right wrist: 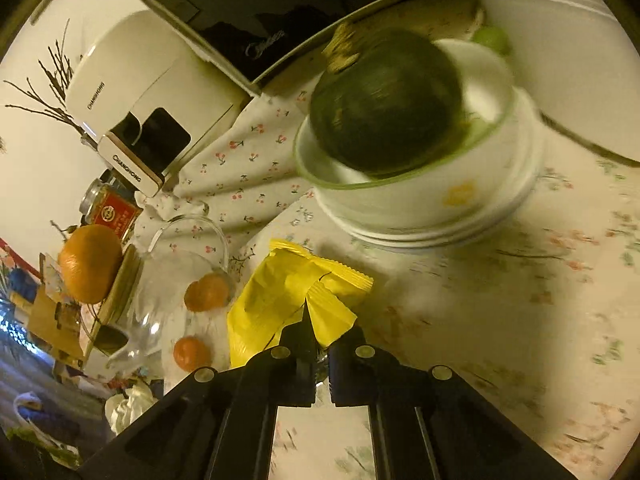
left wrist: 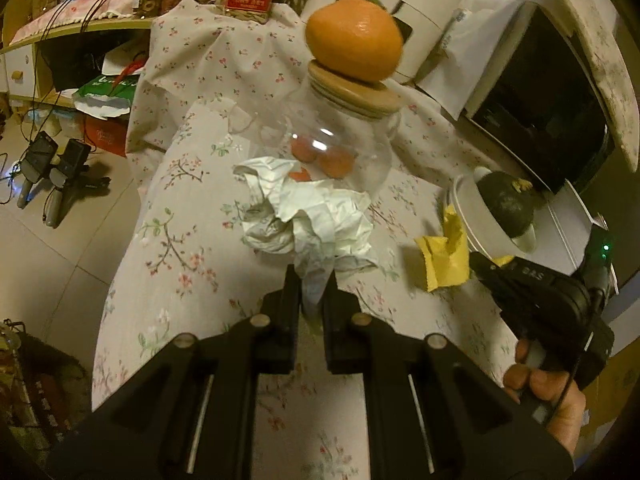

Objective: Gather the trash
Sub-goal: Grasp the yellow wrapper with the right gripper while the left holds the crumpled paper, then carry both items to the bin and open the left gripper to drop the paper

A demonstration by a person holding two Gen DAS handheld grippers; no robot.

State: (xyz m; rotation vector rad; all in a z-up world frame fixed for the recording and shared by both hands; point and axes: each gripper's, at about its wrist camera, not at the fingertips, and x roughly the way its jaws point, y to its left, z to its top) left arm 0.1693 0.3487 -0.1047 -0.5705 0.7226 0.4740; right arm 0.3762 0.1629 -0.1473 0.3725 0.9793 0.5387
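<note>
The left gripper (left wrist: 312, 280) has its two fingers drawn in to a narrow gap, and a tail of the crumpled white paper (left wrist: 308, 216) is pinched between them. The bulk of the wad bulges just ahead of the fingertips, above the floral tablecloth (left wrist: 180, 240); whether it rests on the cloth cannot be told. Directly beyond the paper stands a clear glass jar (left wrist: 340, 148) with small orange fruits inside, a wooden lid (left wrist: 356, 88) on it and a large orange (left wrist: 354, 40) sitting on the lid.

The right gripper (right wrist: 318, 324) is likewise nearly closed, its fingers clamped on a corner of the yellow wrapper (right wrist: 296, 296). The wrapper fans out ahead and to the left of the fingertips, lying crumpled over the tablecloth (right wrist: 520, 320). In the left wrist view the same wrapper (left wrist: 446, 252) hangs at the tip of the right gripper (left wrist: 476, 260), to the right of the paper and apart from it, with the person's hand (left wrist: 548, 396) on the handle.

Ahead and to the right of the right fingers, a white bowl (right wrist: 420, 196) on a stack of plates holds a dark green round fruit (right wrist: 388, 104). To their left lies the glass jar (right wrist: 176, 280), tilted in this view, with the orange (right wrist: 90, 264) on its lid. Further out stand a white appliance (right wrist: 132, 92) and a black-fronted oven (right wrist: 248, 8).
</note>
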